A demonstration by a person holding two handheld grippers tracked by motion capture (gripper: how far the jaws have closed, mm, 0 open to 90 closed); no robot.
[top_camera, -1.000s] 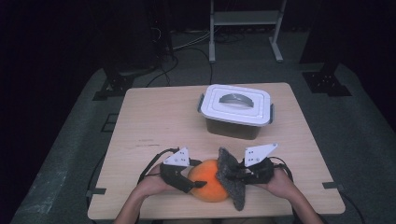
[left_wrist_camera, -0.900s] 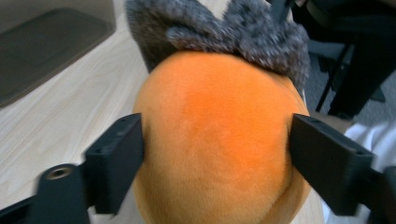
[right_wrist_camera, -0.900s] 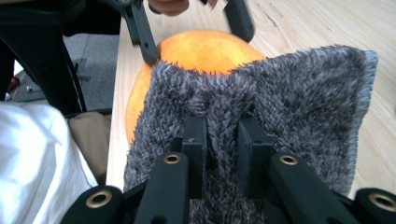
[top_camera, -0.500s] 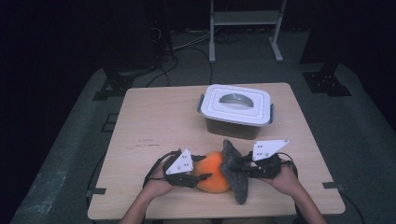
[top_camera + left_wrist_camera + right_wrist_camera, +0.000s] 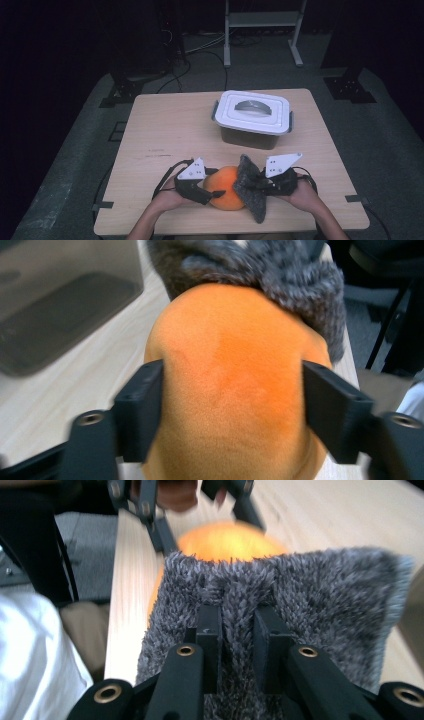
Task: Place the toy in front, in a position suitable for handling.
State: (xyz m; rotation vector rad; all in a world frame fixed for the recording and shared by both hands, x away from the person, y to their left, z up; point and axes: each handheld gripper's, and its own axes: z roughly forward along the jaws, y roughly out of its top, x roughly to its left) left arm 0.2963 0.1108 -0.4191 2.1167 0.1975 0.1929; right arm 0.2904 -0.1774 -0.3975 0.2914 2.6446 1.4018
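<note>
Orange ball [image 5: 226, 188] sits near the bench's [image 5: 165, 130] front edge, and we hold it between the left tool's [image 5: 232, 395] jaws, which are spread wide against its sides, seemingly to keep it from rolling. We press a grey fuzzy cloth [image 5: 251, 192] against it; the right tool [image 5: 238, 622] is clamped on a fold of that cloth. From above we see the lidded box [image 5: 251, 119] farther back, well apart.

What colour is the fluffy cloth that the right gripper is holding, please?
The cloth is mottled grey, clearest in the right gripper view.
</note>
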